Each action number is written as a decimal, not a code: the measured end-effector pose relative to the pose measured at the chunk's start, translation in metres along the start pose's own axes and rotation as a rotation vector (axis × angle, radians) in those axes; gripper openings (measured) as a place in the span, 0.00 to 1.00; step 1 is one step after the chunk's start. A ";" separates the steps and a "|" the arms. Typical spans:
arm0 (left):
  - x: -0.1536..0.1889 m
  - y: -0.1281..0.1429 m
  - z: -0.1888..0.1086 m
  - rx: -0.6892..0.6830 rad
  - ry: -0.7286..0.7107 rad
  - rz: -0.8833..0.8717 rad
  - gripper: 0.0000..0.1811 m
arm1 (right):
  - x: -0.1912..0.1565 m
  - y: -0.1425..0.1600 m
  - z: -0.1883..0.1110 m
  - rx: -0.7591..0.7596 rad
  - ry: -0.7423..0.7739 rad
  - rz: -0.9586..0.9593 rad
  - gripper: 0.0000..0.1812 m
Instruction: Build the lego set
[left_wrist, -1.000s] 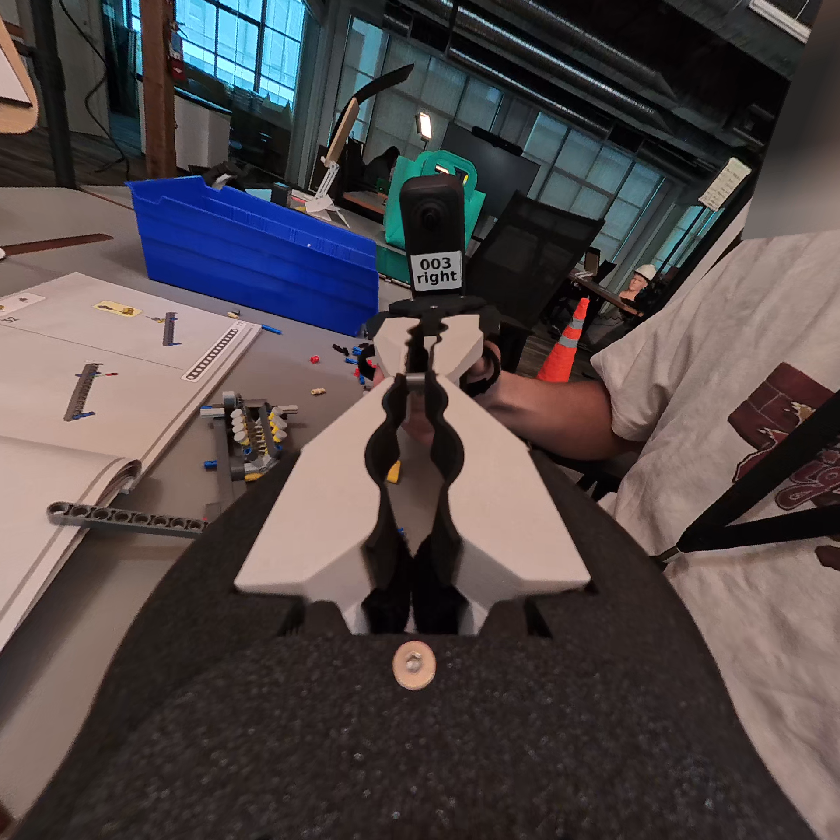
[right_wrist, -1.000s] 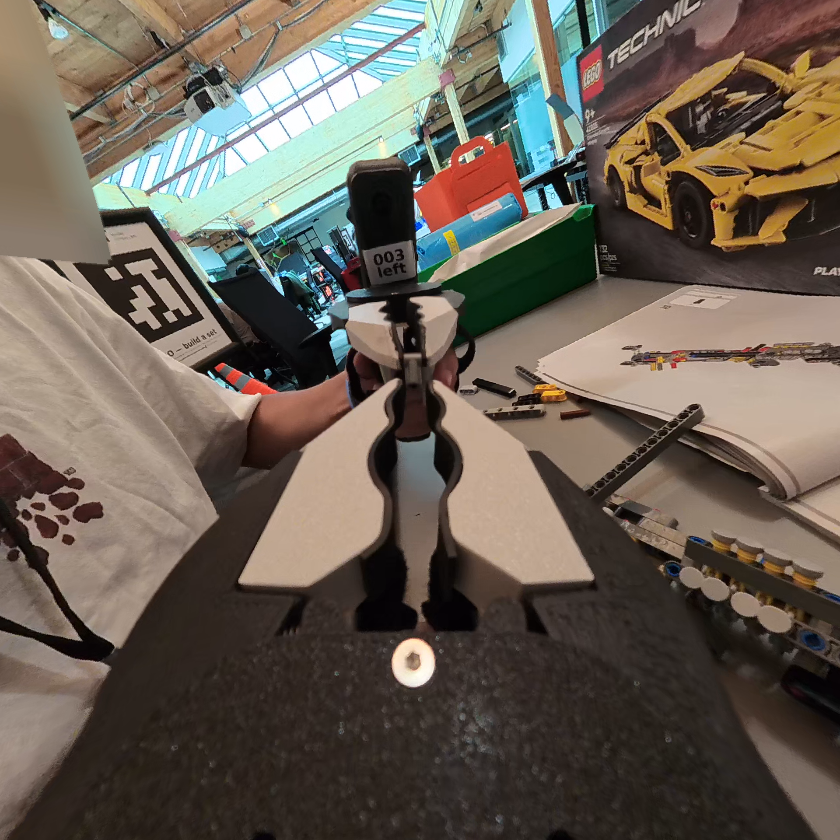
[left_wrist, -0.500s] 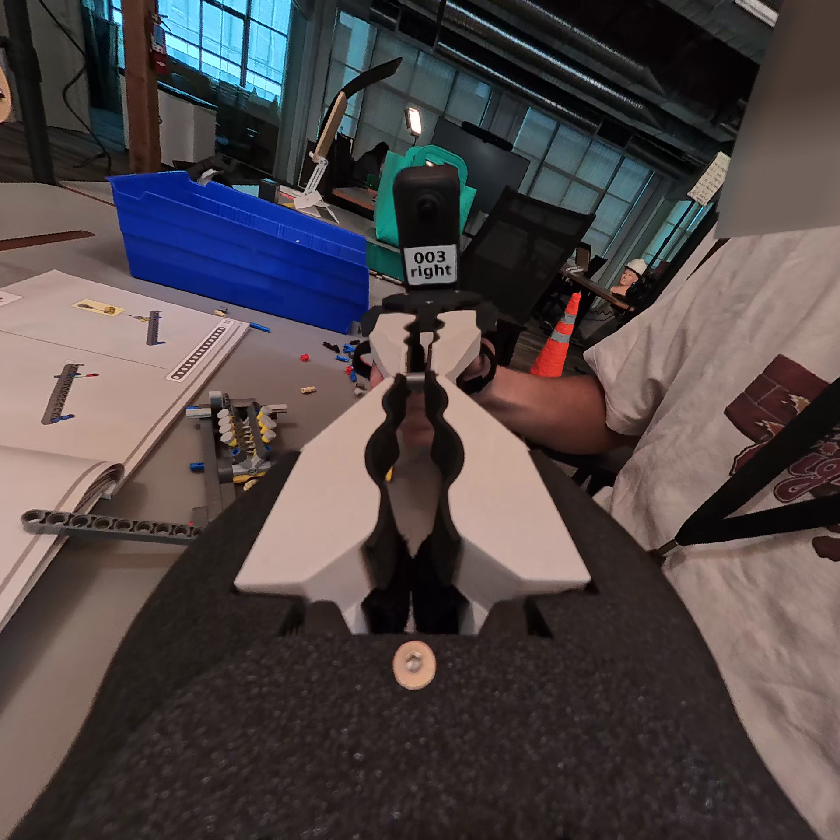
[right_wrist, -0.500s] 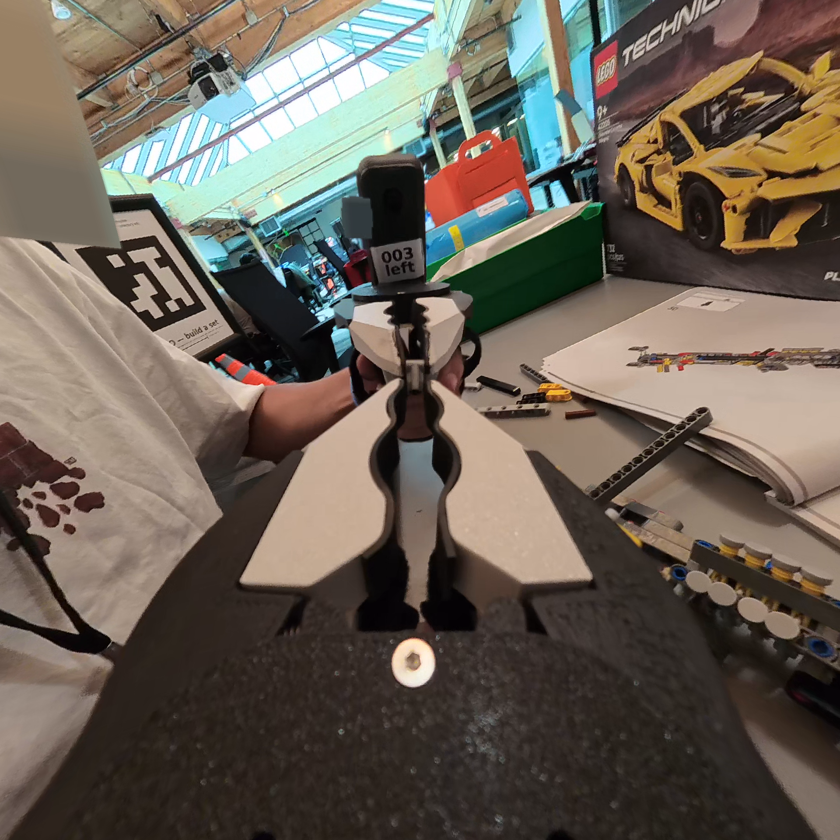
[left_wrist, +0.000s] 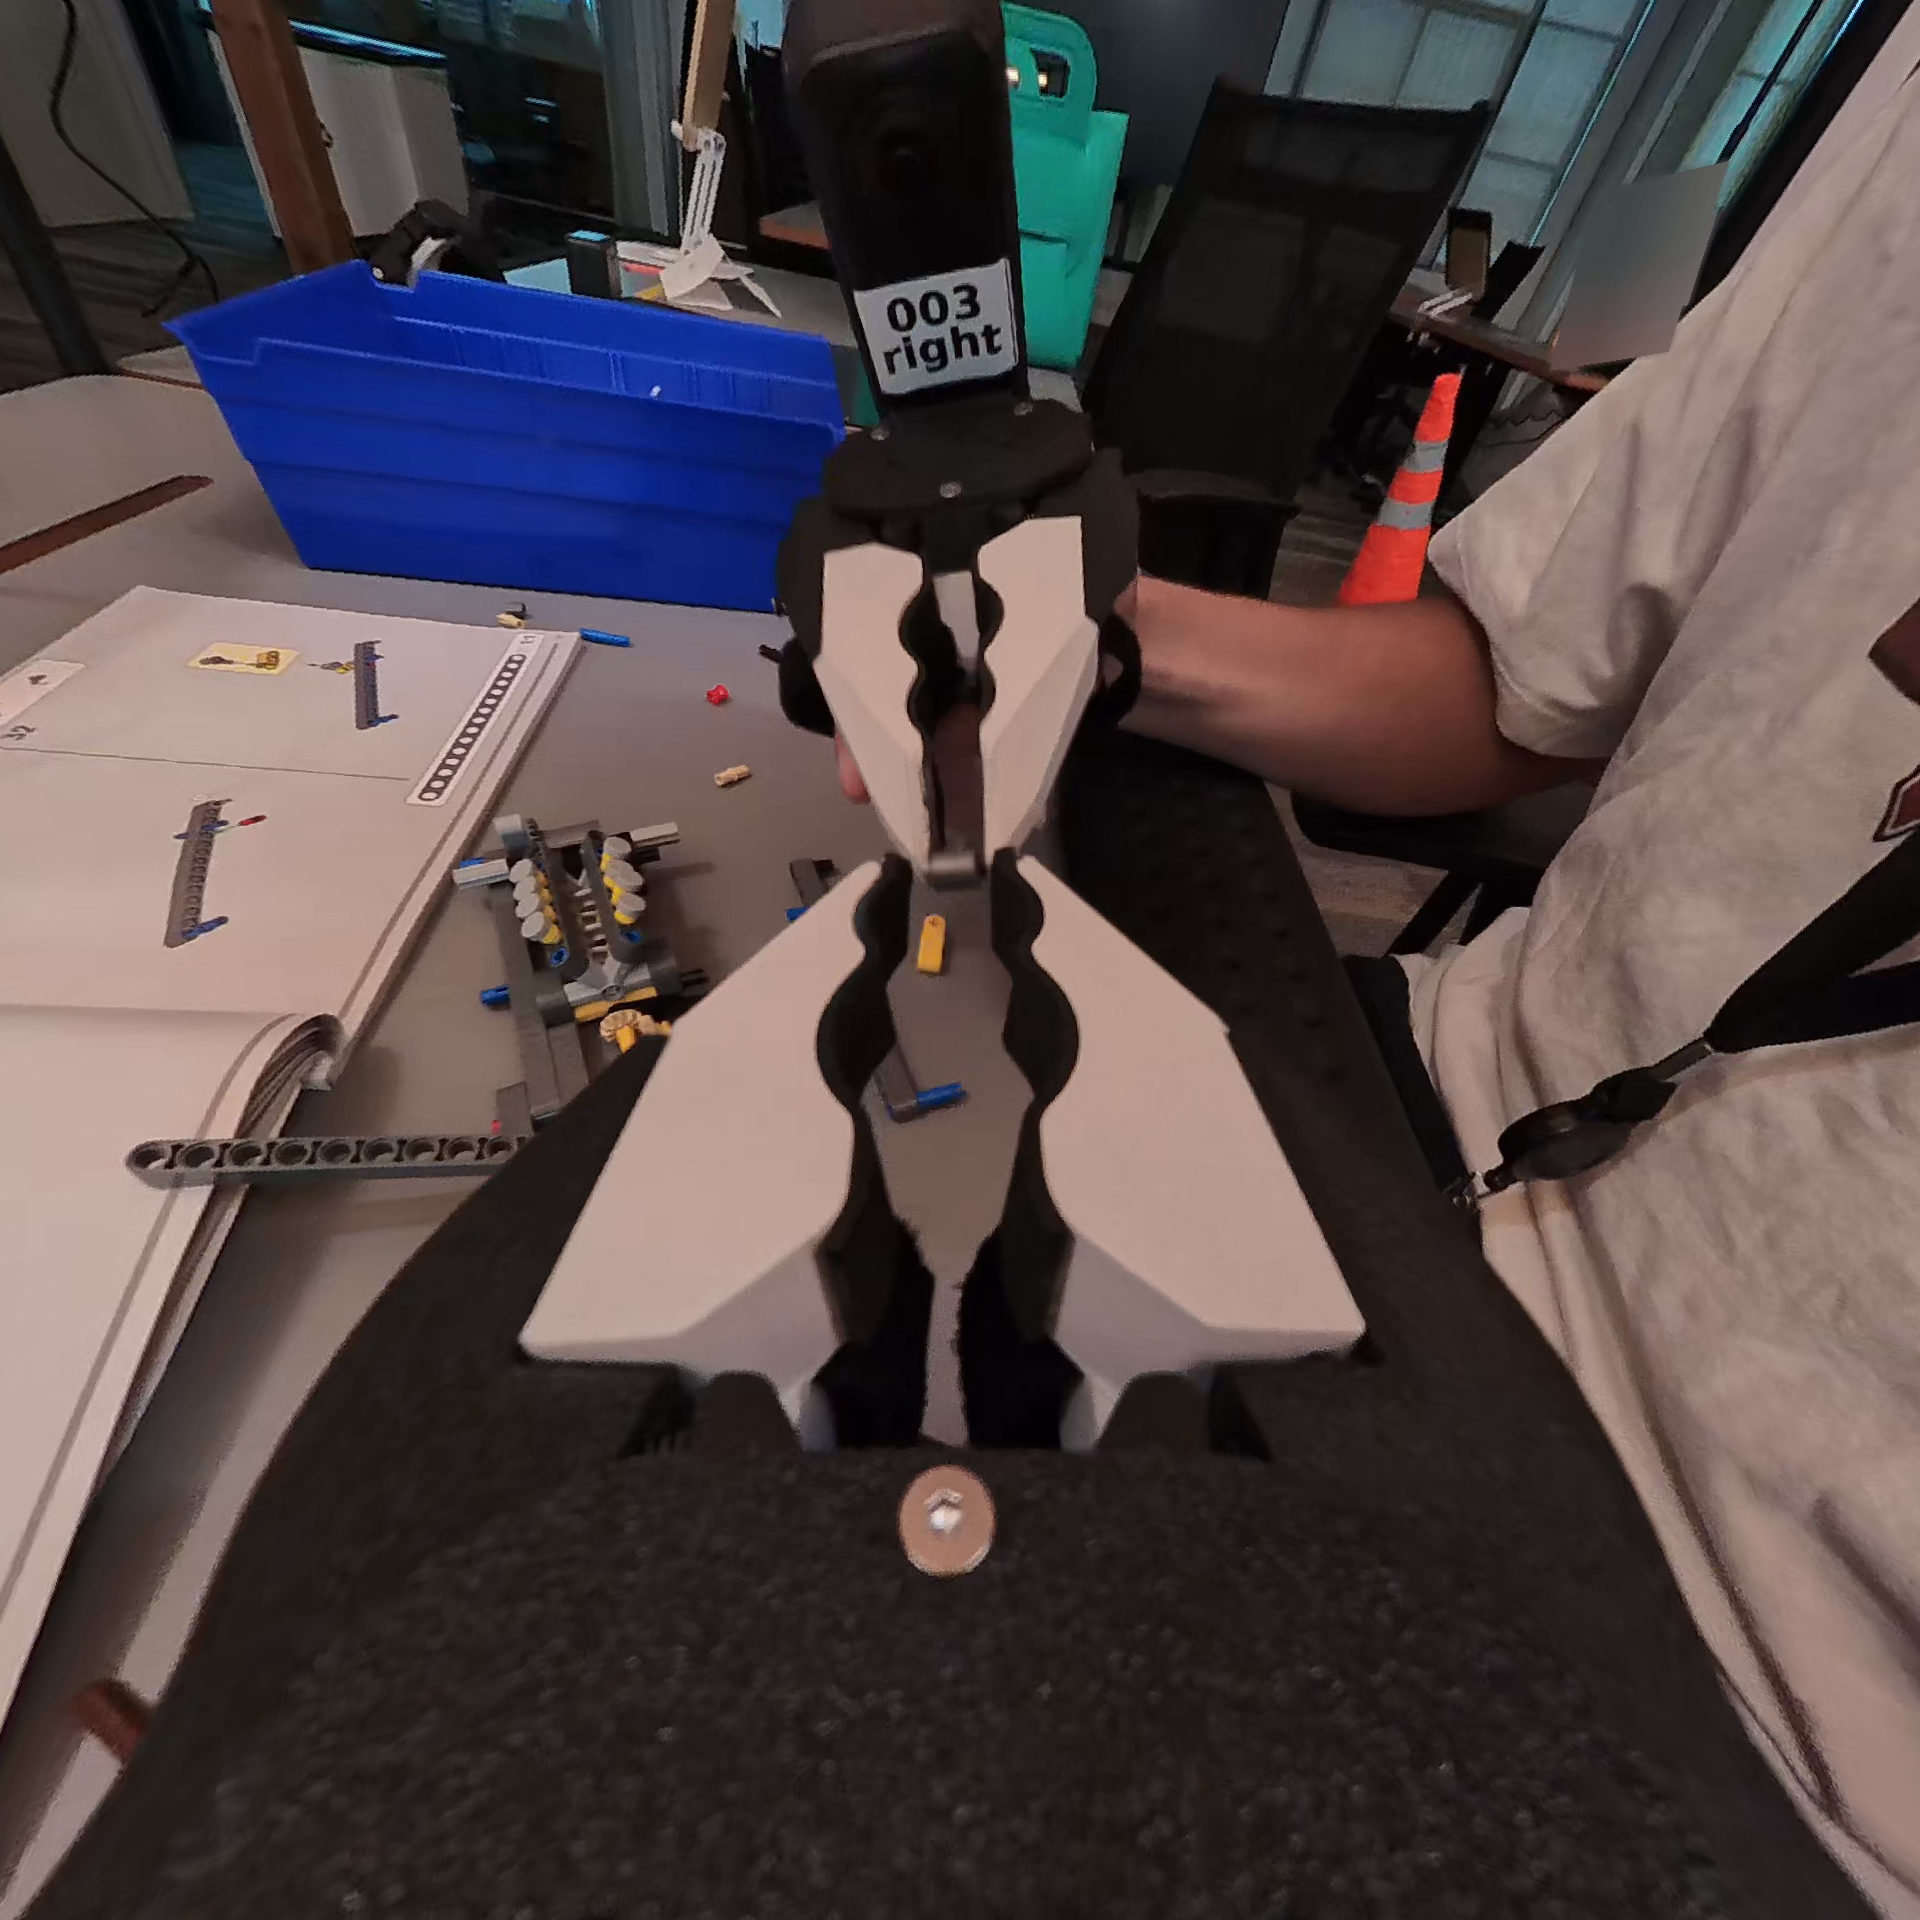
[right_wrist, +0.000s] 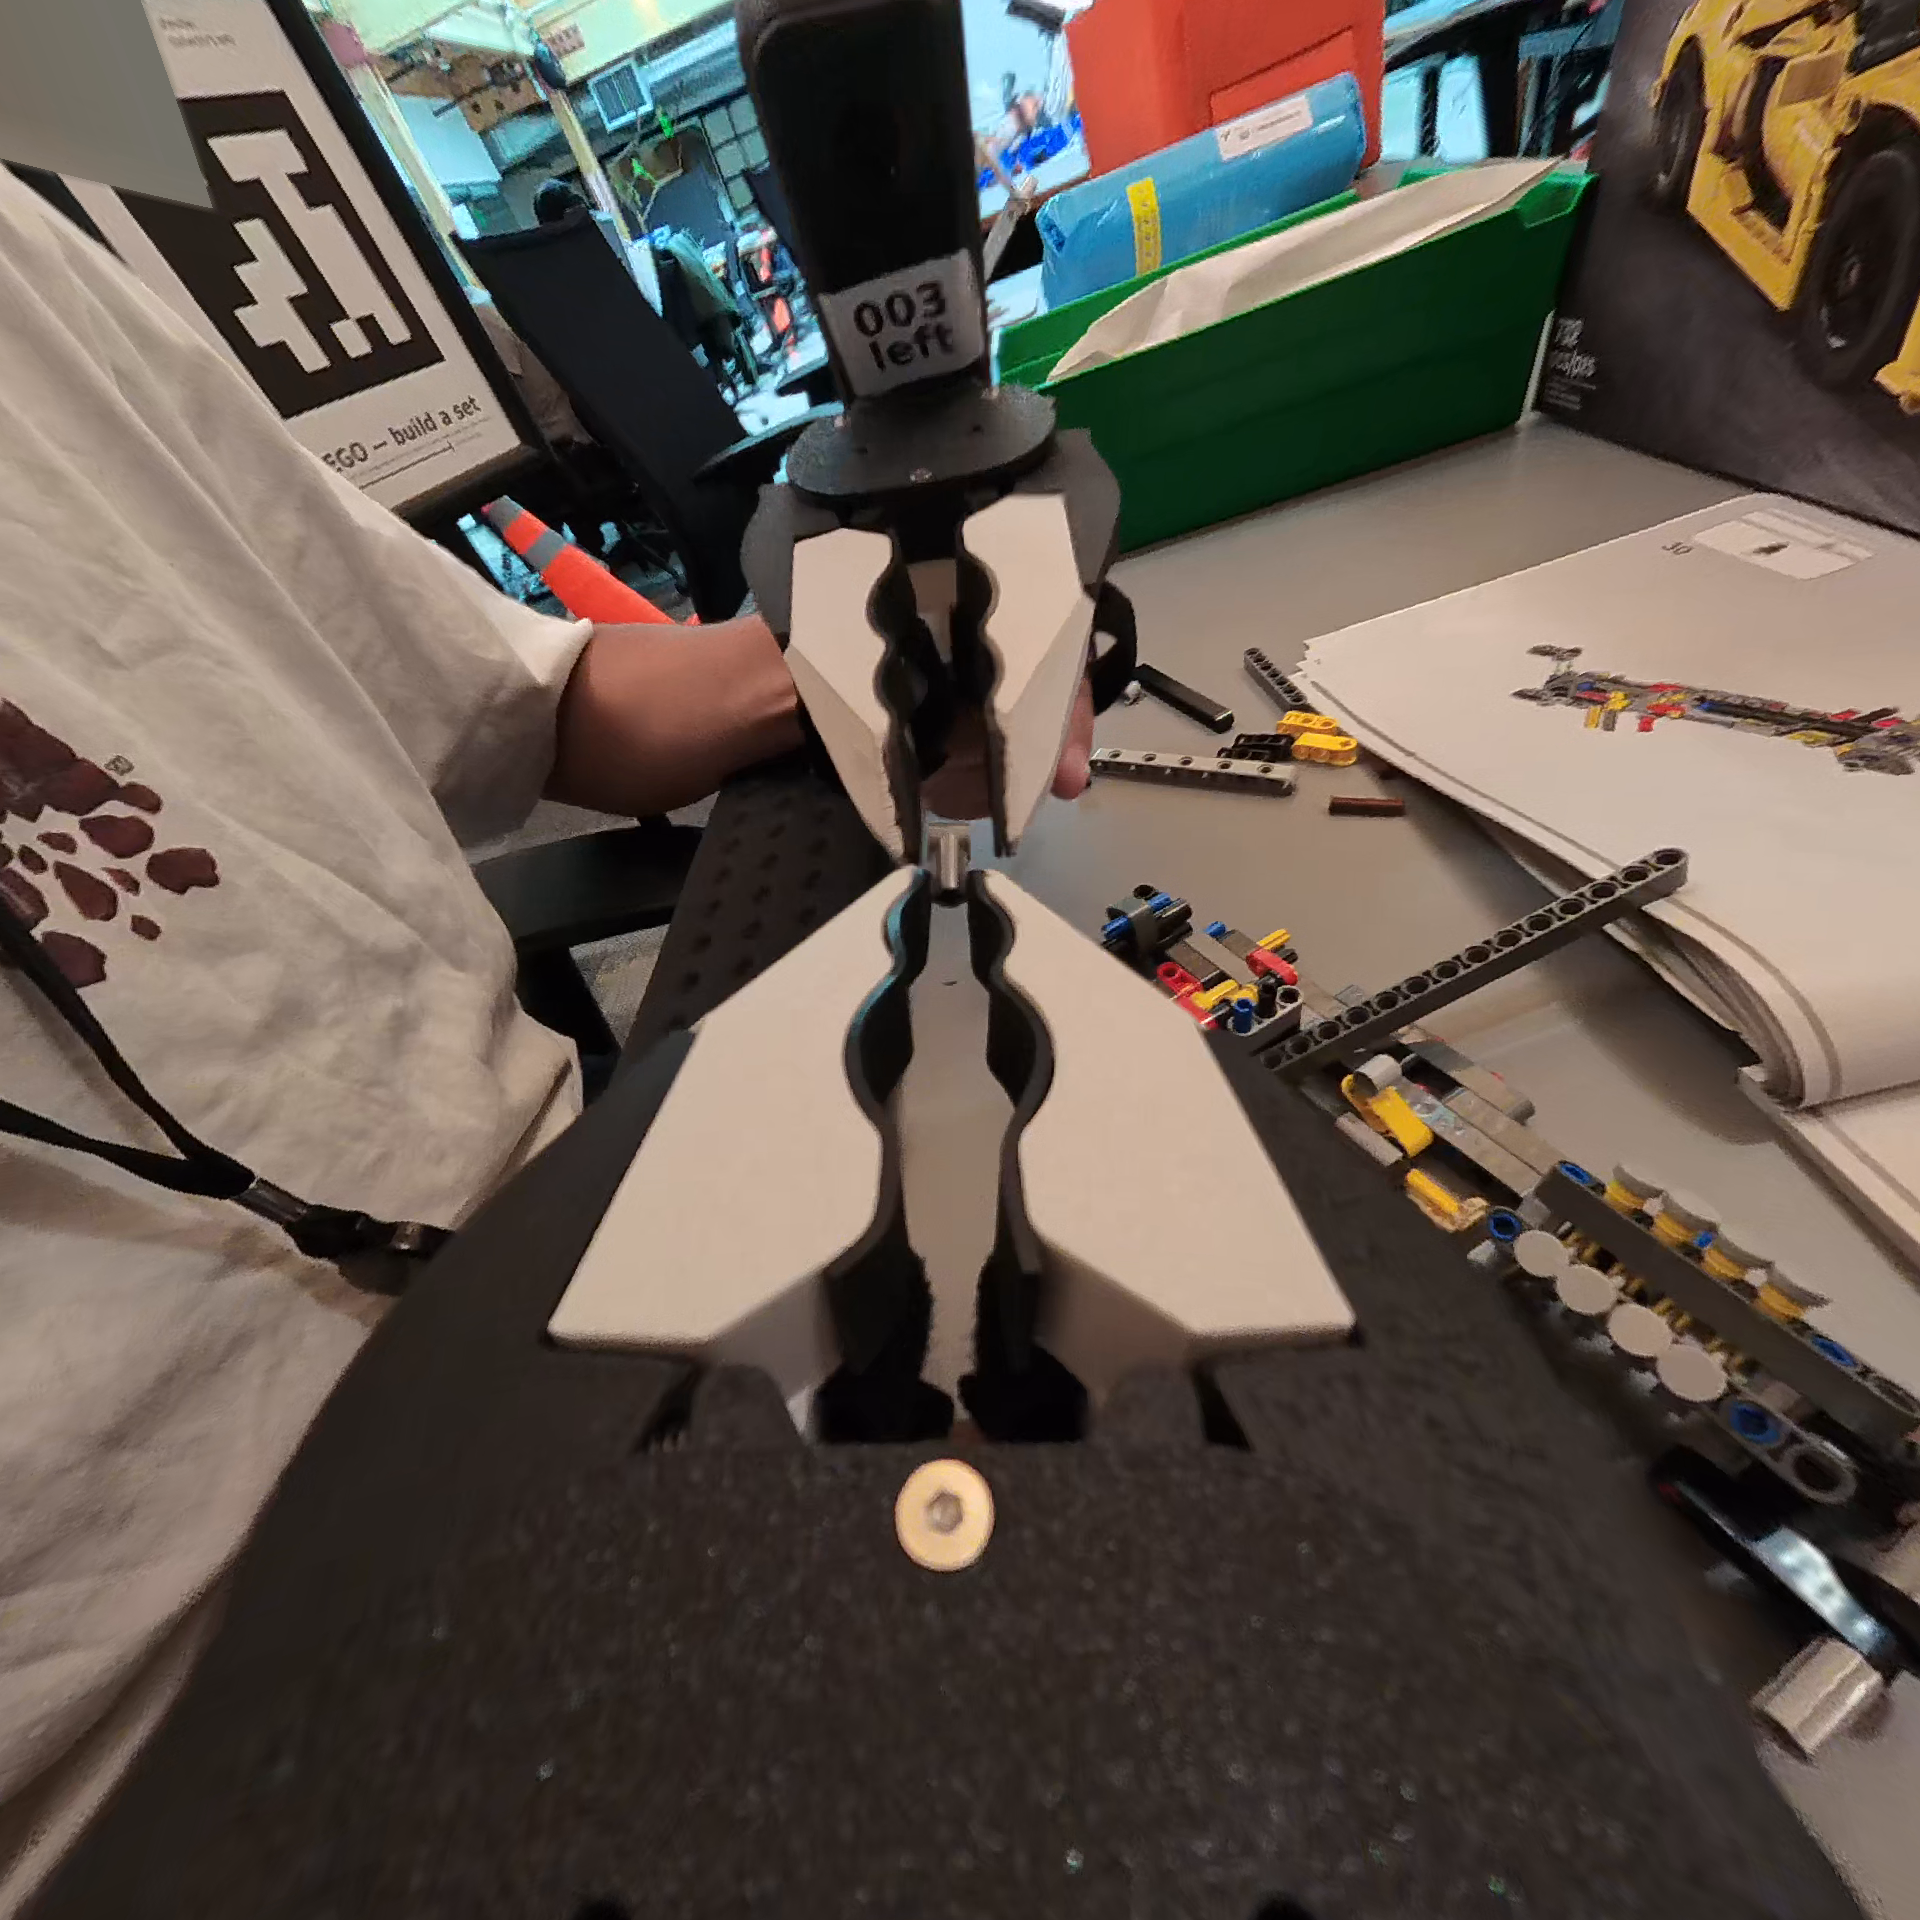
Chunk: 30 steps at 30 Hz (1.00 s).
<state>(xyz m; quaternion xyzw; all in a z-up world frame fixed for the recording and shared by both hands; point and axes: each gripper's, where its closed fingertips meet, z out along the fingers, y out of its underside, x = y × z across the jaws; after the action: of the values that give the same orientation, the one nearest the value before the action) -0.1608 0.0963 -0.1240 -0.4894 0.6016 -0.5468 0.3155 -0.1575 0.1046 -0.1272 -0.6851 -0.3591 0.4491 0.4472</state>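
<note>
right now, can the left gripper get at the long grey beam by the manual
Probably not yet. The left gripper is shut on a small grey piece that the right gripper also pinches. The long grey beam lies uncovered to its left, but it must let go first.

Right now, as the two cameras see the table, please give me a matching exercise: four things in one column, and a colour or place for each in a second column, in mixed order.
Things:
1. bin
2. cone
3. long beam
4. grey piece

Colour or place:
a. orange
b. between the tips of the left gripper and the right gripper
c. blue
d. one end on the booklet

Pairs: 1-c, 2-a, 3-d, 4-b
</note>
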 end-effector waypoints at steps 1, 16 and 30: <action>0.001 0.002 0.001 -0.010 0.006 -0.001 0.08 | 0.000 -0.002 -0.002 0.017 0.005 -0.006 0.03; -0.001 -0.010 -0.001 0.066 -0.107 0.235 0.04 | 0.002 -0.013 -0.006 0.098 -0.017 0.109 0.12; -0.001 -0.016 0.002 0.098 -0.369 0.776 0.04 | -0.016 -0.019 0.002 0.171 -0.259 0.439 0.03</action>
<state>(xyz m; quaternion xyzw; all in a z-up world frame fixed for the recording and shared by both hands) -0.1549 0.0981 -0.1094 -0.3009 0.6477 -0.3190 0.6230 -0.1671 0.0972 -0.1050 -0.6430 -0.2170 0.6481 0.3456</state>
